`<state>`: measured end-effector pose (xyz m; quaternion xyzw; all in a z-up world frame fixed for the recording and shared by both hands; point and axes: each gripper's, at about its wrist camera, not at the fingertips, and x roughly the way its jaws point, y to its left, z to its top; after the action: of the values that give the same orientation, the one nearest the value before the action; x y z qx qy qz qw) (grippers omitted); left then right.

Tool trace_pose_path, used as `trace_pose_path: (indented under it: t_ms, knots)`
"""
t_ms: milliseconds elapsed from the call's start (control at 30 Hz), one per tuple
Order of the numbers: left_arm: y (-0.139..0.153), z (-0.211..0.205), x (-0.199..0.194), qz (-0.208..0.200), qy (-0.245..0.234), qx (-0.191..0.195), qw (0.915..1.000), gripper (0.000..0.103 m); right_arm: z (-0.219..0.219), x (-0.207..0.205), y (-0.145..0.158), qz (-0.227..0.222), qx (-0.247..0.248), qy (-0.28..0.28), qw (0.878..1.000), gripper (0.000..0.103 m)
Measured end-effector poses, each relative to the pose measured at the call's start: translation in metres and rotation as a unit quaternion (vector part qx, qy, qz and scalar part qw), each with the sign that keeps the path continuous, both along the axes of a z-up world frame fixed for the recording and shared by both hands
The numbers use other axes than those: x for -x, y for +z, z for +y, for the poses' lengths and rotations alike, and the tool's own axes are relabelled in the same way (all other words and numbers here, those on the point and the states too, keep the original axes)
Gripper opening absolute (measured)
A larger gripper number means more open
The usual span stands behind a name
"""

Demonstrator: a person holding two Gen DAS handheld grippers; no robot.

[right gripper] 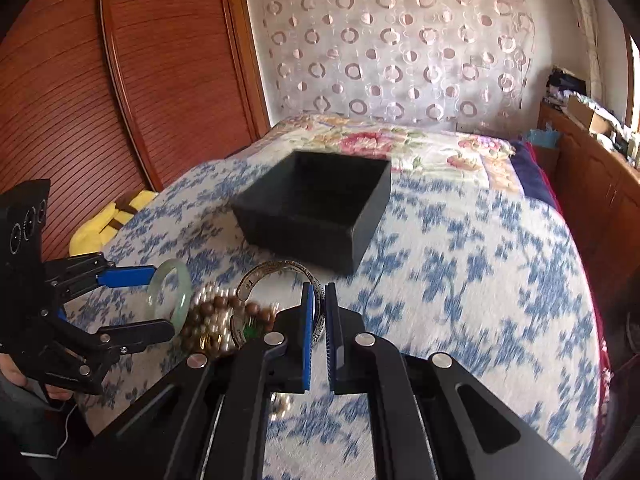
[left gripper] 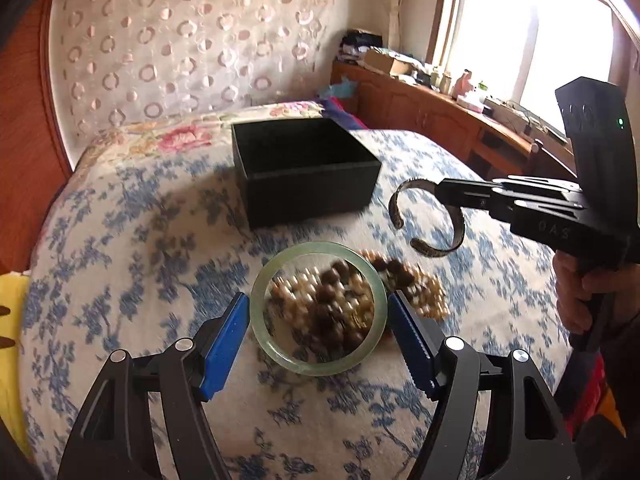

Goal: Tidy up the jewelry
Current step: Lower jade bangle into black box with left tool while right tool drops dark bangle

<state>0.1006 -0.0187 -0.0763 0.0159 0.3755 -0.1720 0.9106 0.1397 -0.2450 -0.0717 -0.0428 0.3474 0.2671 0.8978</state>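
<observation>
A pale green jade bangle (left gripper: 318, 312) sits between the blue pads of my left gripper (left gripper: 316, 320), which grips it on both sides above a pile of brown and pearl beads (left gripper: 420, 292). The bangle also shows in the right wrist view (right gripper: 170, 294). My right gripper (right gripper: 319, 312) is shut on a dark silver cuff bracelet (right gripper: 276, 270) and holds it in the air; it shows in the left wrist view (left gripper: 426, 216) right of the box. An open black box (left gripper: 304, 168) stands on the bed behind the pile, also in the right wrist view (right gripper: 316, 212).
The bed has a blue floral cover (left gripper: 140, 240). A wooden sliding door (right gripper: 100, 100) is at the left, a wooden cabinet with clutter (left gripper: 440, 100) at the right under a window. A yellow item (right gripper: 104, 220) lies at the bed's left edge.
</observation>
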Motion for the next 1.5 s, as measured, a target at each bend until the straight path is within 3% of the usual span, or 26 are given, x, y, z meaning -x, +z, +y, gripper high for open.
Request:
trace_pose_path:
  t_ms: [400,700,900,1267,1400,1433,1467,1500]
  knots:
    - [0.039,0.012,-0.034,-0.035,0.01,0.004,0.9993,0.068,0.015,-0.072,0.035,-0.037,0.007,-0.017,0.999,0.007]
    - [0.048,0.021,-0.063,-0.037,0.017,0.009,0.9991,0.068,0.049,-0.112,0.011,-0.032,0.053,0.013,0.998,0.007]
    - [0.048,0.021,-0.084,-0.033,0.019,0.002,0.9993,0.068,0.059,-0.122,-0.005,-0.009,0.058,0.034,0.998,0.009]
    - [0.048,0.001,-0.126,-0.026,0.002,-0.022,0.9994,0.068,0.021,-0.114,0.018,-0.038,0.014,0.013,0.999,0.009]
    - [0.046,-0.016,-0.143,-0.028,-0.008,-0.043,0.9986,0.068,-0.002,-0.112,0.015,-0.043,0.019,-0.01,0.999,0.009]
    - [0.045,-0.02,-0.146,-0.026,-0.013,-0.047,0.9985,0.064,-0.007,-0.112,0.013,-0.042,0.018,-0.015,0.999,0.009]
    - [0.043,-0.025,-0.15,-0.019,-0.024,-0.048,0.9984,0.046,-0.011,-0.113,0.012,-0.04,0.016,-0.018,0.999,0.009]
    - [0.042,-0.028,-0.153,-0.012,-0.03,-0.049,0.9983,0.039,-0.015,-0.112,0.01,-0.038,0.014,-0.021,0.999,0.009]
